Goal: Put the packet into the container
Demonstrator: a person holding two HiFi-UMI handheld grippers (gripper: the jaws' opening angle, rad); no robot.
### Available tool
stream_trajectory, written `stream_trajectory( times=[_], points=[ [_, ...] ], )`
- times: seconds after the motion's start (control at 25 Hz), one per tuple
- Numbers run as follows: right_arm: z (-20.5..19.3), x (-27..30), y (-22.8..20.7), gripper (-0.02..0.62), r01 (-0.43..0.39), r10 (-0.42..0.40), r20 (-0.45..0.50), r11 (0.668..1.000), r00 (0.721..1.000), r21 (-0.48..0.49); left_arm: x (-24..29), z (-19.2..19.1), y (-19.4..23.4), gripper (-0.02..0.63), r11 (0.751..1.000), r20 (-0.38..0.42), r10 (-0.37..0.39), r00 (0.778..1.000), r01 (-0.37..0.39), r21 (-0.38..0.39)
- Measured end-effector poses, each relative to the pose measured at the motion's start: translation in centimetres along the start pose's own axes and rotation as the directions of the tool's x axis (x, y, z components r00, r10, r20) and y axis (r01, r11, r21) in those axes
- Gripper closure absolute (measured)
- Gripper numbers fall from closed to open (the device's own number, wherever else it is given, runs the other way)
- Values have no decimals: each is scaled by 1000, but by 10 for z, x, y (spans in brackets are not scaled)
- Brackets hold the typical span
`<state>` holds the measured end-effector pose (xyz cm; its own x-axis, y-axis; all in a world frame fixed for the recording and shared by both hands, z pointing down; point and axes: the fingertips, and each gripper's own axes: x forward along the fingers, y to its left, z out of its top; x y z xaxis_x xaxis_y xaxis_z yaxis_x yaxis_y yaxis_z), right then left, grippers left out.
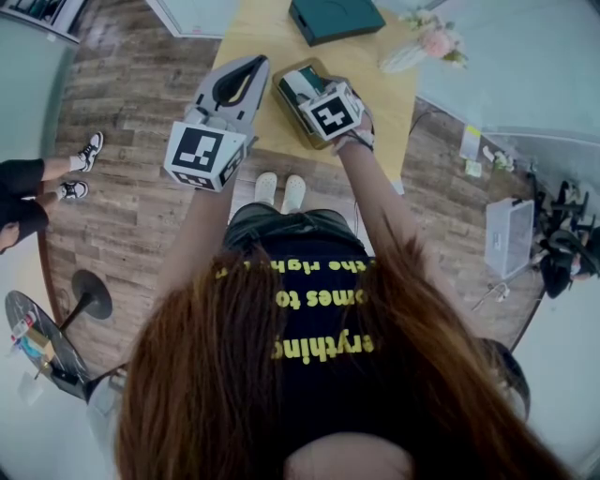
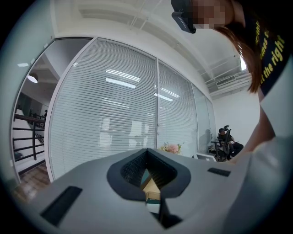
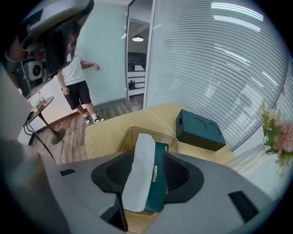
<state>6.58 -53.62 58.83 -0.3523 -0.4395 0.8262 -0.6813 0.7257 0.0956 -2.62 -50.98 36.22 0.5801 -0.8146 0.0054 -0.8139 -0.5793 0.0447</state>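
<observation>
A flat packet, white on one side and dark green on the other, stands on edge between the jaws of my right gripper, which is shut on it. Just beyond and below it sits the clear, amber-rimmed container on the yellow table. In the head view my right gripper hangs over the container, and the packet's green and white end shows at the container. My left gripper is raised off to the left of the container, shut and holding nothing. The left gripper view shows mostly blinds.
A dark green box lies at the table's far end, with pink flowers to its right. A person stands on the wooden floor beside a small round side table. A clear bin sits on the floor at right.
</observation>
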Motion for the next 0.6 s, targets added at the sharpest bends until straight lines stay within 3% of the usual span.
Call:
stream_trajectory(
  times=[0.08,0.16,0.28,0.36,0.48,0.6],
  points=[
    [6,-6,1,515,12,-12,47,1000,999,-3,-1,0,0,604,1000,-1,0,1000,0,1],
    [11,-9,4,571,-2,1,78,1000,997,10,-1,0,-1,604,1000,0,-1,1000,1,0],
    [13,-15,5,580,-31,23,111,997,994,67,-1,-2,-3,604,1000,-2,-2,1000,2,-1],
    [20,-24,3,580,-44,23,185,993,982,107,-1,-2,-5,604,1000,-4,-5,1000,5,-5],
    [35,-47,0,580,-33,-15,353,991,936,129,-2,-1,-9,604,1000,0,-9,1000,9,-9],
    [38,-68,-6,580,-6,-70,455,987,888,162,-2,1,-12,604,1000,6,-12,1000,12,4]
  ],
)
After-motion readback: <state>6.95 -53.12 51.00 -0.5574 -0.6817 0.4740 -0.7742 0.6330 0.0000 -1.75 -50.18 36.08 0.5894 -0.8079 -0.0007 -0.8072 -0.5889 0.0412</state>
